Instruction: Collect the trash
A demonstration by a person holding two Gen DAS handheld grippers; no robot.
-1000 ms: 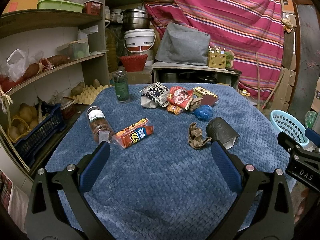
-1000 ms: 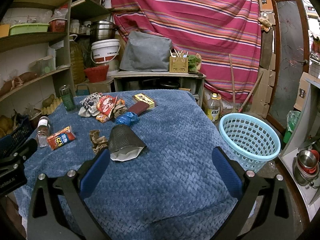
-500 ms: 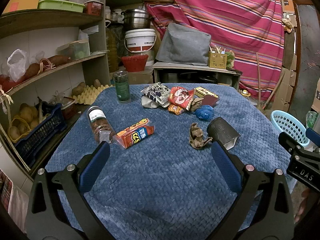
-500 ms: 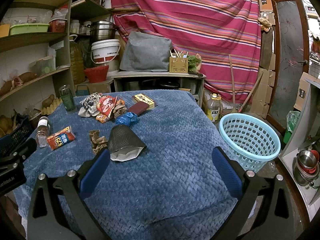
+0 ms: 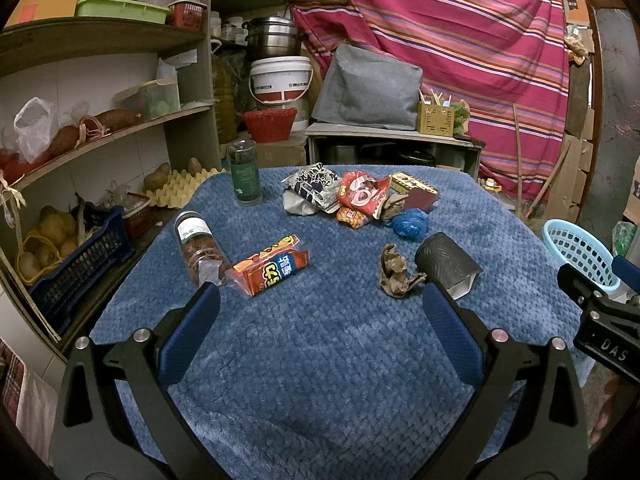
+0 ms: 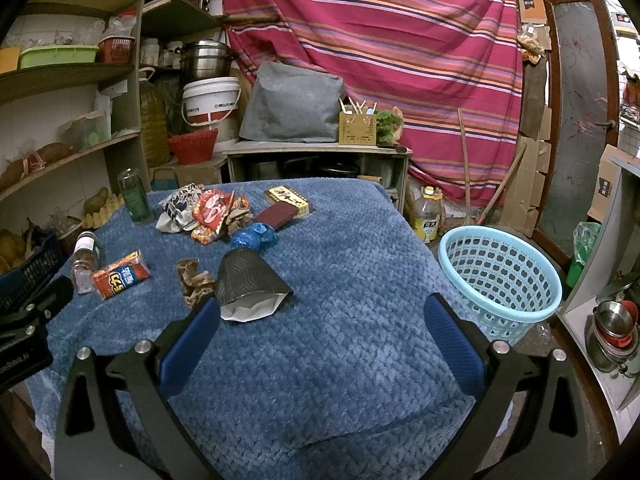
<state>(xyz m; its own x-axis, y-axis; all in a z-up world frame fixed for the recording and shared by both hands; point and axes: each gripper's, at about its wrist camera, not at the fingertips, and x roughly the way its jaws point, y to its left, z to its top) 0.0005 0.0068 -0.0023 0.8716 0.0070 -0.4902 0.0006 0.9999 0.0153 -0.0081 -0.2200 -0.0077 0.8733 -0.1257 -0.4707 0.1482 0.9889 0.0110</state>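
Note:
Trash lies on a blue-covered table (image 5: 320,360). An orange snack packet (image 5: 270,270) (image 6: 120,276), a crumpled brown paper (image 5: 396,272) (image 6: 194,280) and a squashed black paper cup (image 5: 448,264) (image 6: 250,284) lie nearest. A pile of wrappers (image 5: 352,196) (image 6: 204,212) and a blue wad (image 5: 408,222) (image 6: 254,236) lie farther back. A light blue basket (image 6: 500,280) (image 5: 578,252) stands on the floor at the table's right. My left gripper (image 5: 320,316) and right gripper (image 6: 320,316) are both open and empty, above the near part of the table.
A jar (image 5: 198,248) lies on its side at the left and a green bottle (image 5: 244,172) stands behind it. Shelves (image 5: 100,132) with crates run along the left. A low cabinet (image 6: 316,160) and a striped cloth stand behind. Metal bowls (image 6: 612,332) sit at the right.

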